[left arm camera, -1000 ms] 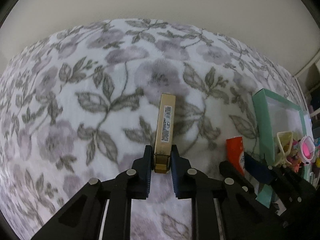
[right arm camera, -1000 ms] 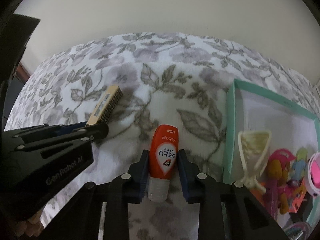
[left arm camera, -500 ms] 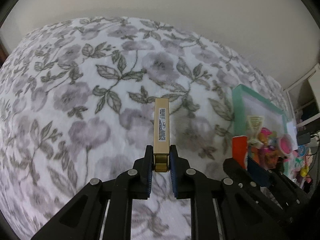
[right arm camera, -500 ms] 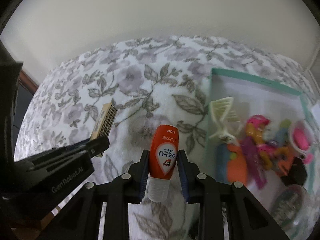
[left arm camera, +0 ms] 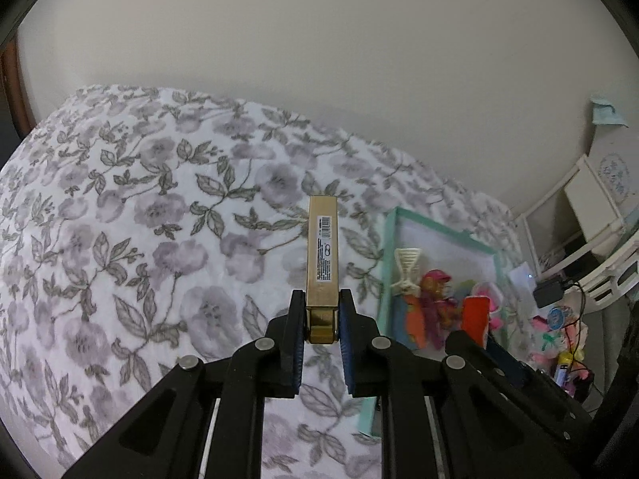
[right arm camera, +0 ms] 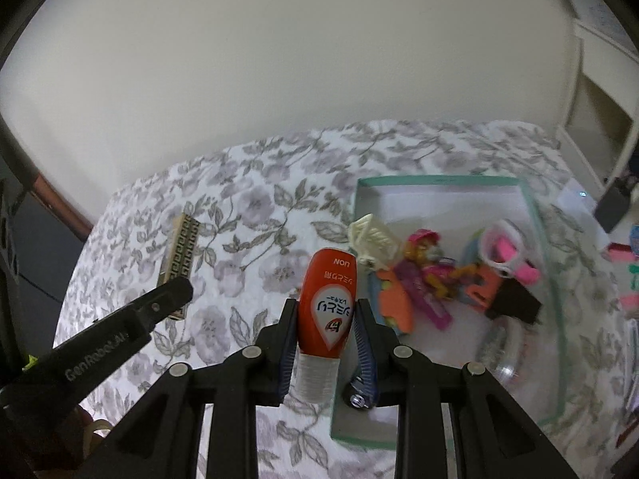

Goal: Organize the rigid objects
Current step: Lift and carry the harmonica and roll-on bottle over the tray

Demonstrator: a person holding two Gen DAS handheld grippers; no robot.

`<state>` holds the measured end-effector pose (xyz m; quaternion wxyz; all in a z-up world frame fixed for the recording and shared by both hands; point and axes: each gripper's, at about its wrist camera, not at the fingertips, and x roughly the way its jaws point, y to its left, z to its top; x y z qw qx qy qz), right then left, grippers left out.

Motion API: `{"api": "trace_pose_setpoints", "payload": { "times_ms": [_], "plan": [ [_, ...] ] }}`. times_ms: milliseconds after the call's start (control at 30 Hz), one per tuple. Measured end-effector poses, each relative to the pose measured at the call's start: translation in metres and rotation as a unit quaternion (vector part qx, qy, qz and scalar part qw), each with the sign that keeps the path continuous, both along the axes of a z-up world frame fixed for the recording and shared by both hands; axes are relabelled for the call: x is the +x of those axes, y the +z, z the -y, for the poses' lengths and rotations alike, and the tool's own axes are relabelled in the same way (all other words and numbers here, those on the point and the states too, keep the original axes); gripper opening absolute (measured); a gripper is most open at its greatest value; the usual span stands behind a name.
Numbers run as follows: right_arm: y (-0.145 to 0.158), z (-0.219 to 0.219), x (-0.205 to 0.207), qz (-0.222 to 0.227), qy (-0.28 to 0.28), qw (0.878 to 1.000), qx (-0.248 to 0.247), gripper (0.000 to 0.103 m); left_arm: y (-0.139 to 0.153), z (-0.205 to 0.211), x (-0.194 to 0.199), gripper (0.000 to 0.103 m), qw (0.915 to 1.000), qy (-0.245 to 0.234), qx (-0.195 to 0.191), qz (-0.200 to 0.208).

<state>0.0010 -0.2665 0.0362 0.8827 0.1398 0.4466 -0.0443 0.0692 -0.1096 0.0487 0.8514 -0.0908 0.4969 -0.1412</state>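
A gold lipstick box, barcode label facing up, is pinched at its near end by the left tongs and held clear above the bed; in the right wrist view its far side shows a Greek-key pattern. An orange LION bottle with a clear cap is clamped cap-end first in the right tongs, also held in the air. The bed is covered by a white blanket printed with mauve flowers and grey-green leaves, and it runs up to a plain cream wall. To the right on the blanket lies a shallow box with a mint-green rim and a white floor. Inside it sit a cream hair claw, an orange plastic piece, a small doll with a pink cap, a pink and white toy and a black block, crowded towards its near left part; the far part of the box is bare. The orange bottle hangs just left of that rim. Beyond the bed's right edge stand white shelves, with a black plug and cable and bright clutter below. A dark wooden edge shows at far left.
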Motion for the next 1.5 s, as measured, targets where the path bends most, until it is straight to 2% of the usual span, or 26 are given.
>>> {"api": "trace_pose_setpoints", "payload": {
  "times_ms": [267,633,867,1333,1500],
  "plan": [
    [0.026,0.024,-0.030,0.034,-0.021,0.999,-0.008,0.029,0.014,0.027,-0.024,0.016,0.9998,-0.005,-0.013,0.017],
    [0.038,0.074,-0.047,0.047,-0.069,0.996,-0.014,0.029,0.014,0.082,-0.027,0.016,0.9989,-0.041,0.005,0.022],
    [0.030,0.094,-0.046,0.032,-0.084,0.996,-0.023,0.029,0.015,0.115,-0.024,0.016,0.9973,-0.068,0.007,0.027],
    [0.016,0.148,-0.057,-0.001,-0.151,0.988,-0.032,0.029,-0.022,0.142,-0.035,0.016,0.9938,-0.108,0.025,-0.006],
    [-0.001,0.158,-0.056,-0.044,-0.164,0.984,-0.059,0.029,-0.037,0.152,-0.047,0.016,0.9909,-0.129,0.031,-0.021]
  ]
}}
